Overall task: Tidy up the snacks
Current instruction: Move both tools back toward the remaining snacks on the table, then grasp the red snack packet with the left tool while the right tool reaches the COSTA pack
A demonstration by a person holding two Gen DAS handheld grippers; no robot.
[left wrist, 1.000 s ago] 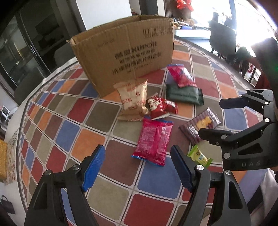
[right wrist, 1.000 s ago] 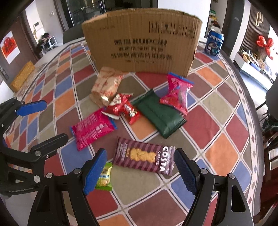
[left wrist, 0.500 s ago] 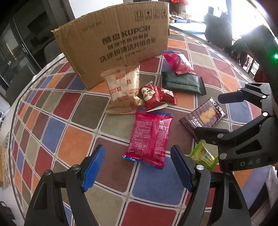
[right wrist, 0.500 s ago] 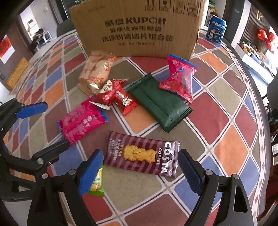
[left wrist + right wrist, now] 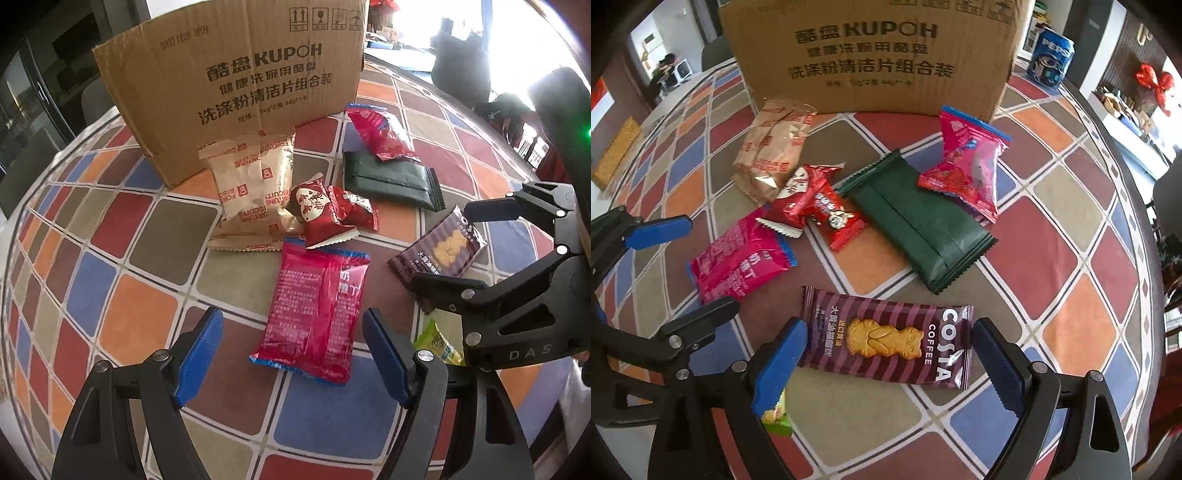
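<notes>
Purple-striped Costa biscuit packet point(image 5: 886, 341) lay flat on the checked tablecloth point(image 5: 1067, 280), near the table's front edge, and it now sat between the blue pads of the right gripper point(image 5: 886, 363), untouched. Over the last second that gripper had come lower and closer, and its jaws had just been opening, wide enough to span the packet's length. Beside it, the left gripper point(image 5: 291, 354) stayed spread and empty, having dropped toward the pink packet point(image 5: 317, 310), which lay ahead of its pads. Behind both stood the cardboard box point(image 5: 236, 85), 5 more snacks scattered before it. By my reading, 2 pickups were being lined up, with nothing boxed yet.
</notes>
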